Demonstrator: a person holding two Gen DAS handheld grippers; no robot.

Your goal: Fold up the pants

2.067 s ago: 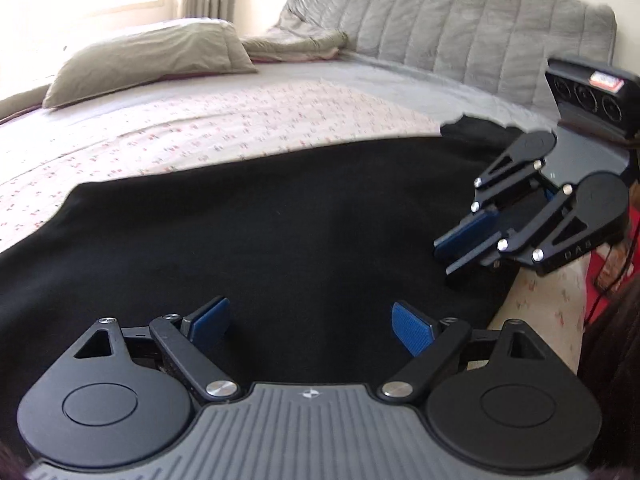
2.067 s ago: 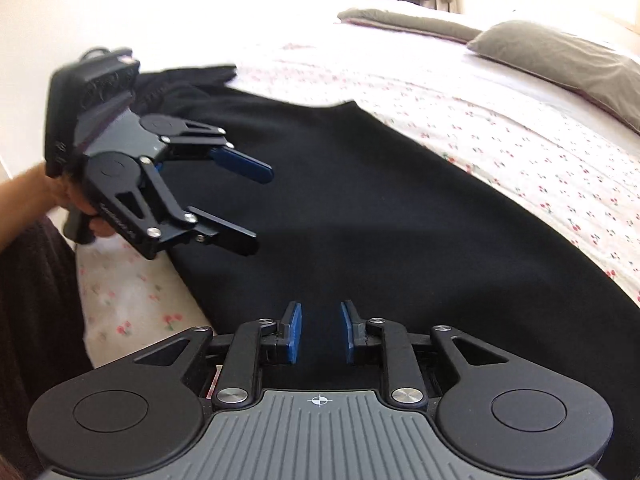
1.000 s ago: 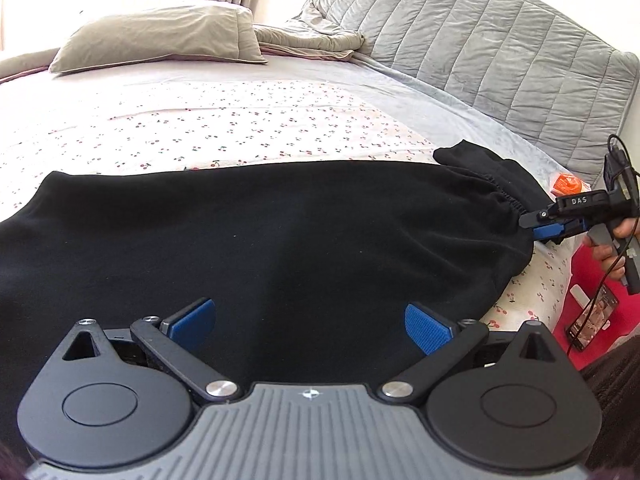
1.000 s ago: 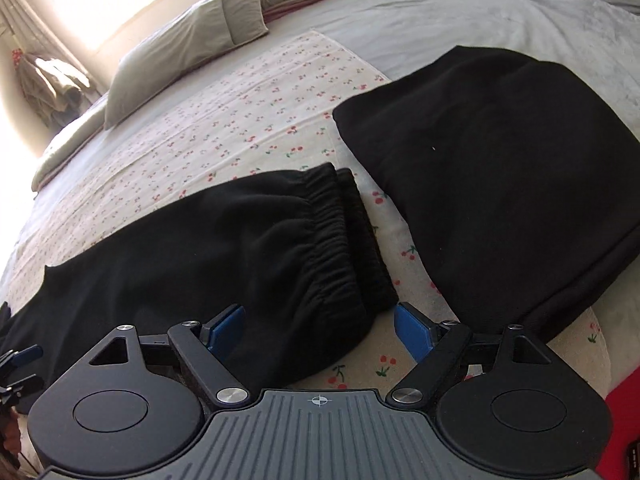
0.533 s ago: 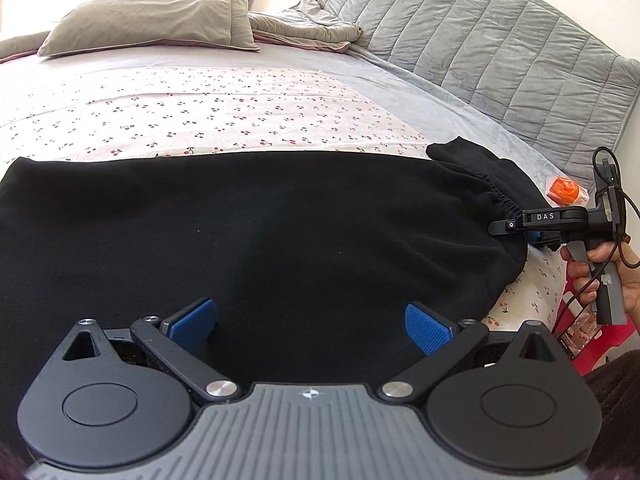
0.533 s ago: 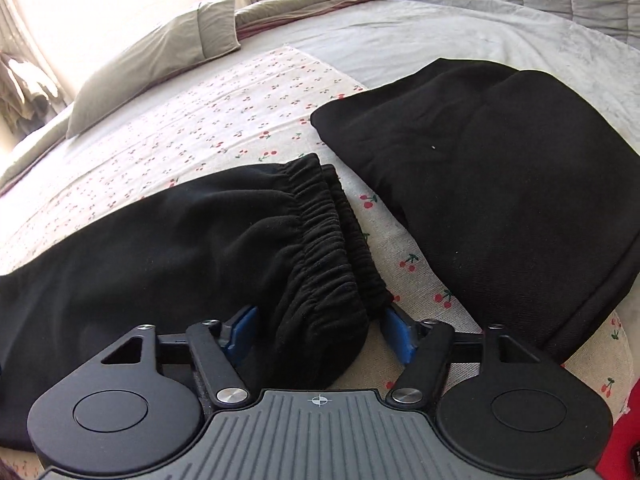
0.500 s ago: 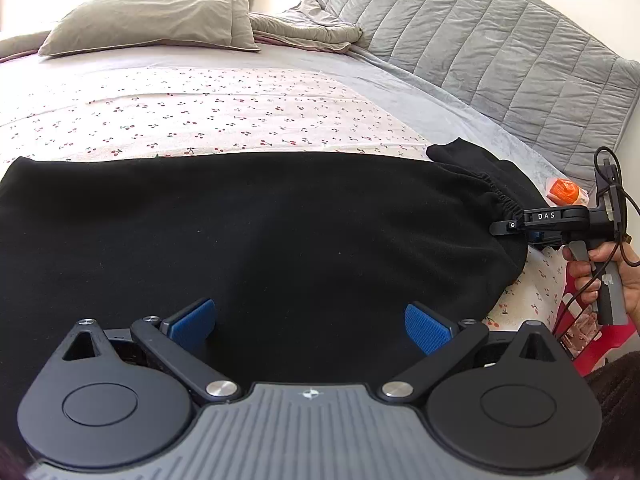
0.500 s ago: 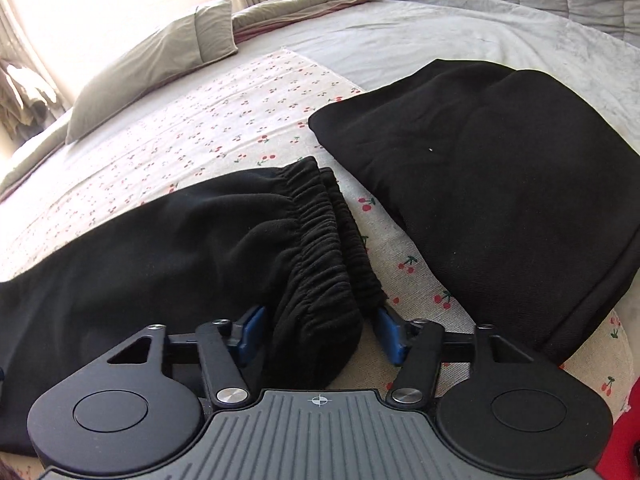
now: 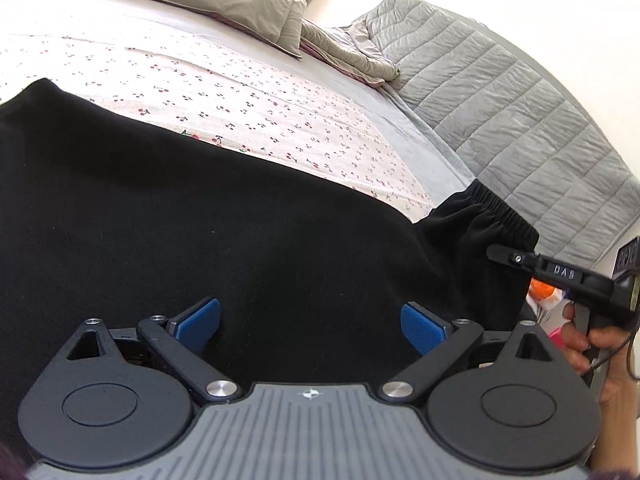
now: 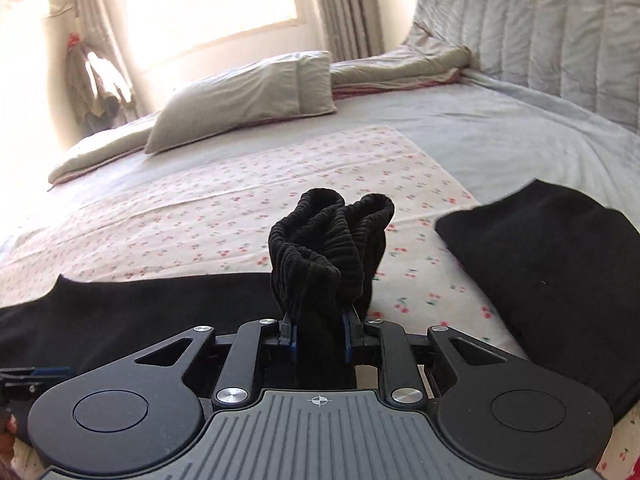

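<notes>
Black pants point(image 9: 200, 216) lie spread across the bed. My left gripper point(image 9: 312, 320) is open with blue pads, hovering low over the black cloth near the bed's near edge. My right gripper point(image 10: 318, 338) is shut on the pants' elastic waistband point(image 10: 324, 248), which stands bunched up above the fingers. In the left wrist view the right gripper point(image 9: 504, 254) holds that waistband point(image 9: 492, 208) lifted at the far right. The rest of the pants point(image 10: 140, 304) stretches left in the right wrist view.
A second black folded garment point(image 10: 560, 272) lies right of the waistband. Cherry-print sheet point(image 9: 248, 96) covers the bed, grey pillow point(image 10: 248, 96) and quilted grey headboard point(image 9: 520, 112) behind. An orange object point(image 9: 540, 290) sits past the bed edge.
My right gripper has closed on the waistband and lifted it off the sheet. My left gripper stays open and has tilted and shifted over the pants.
</notes>
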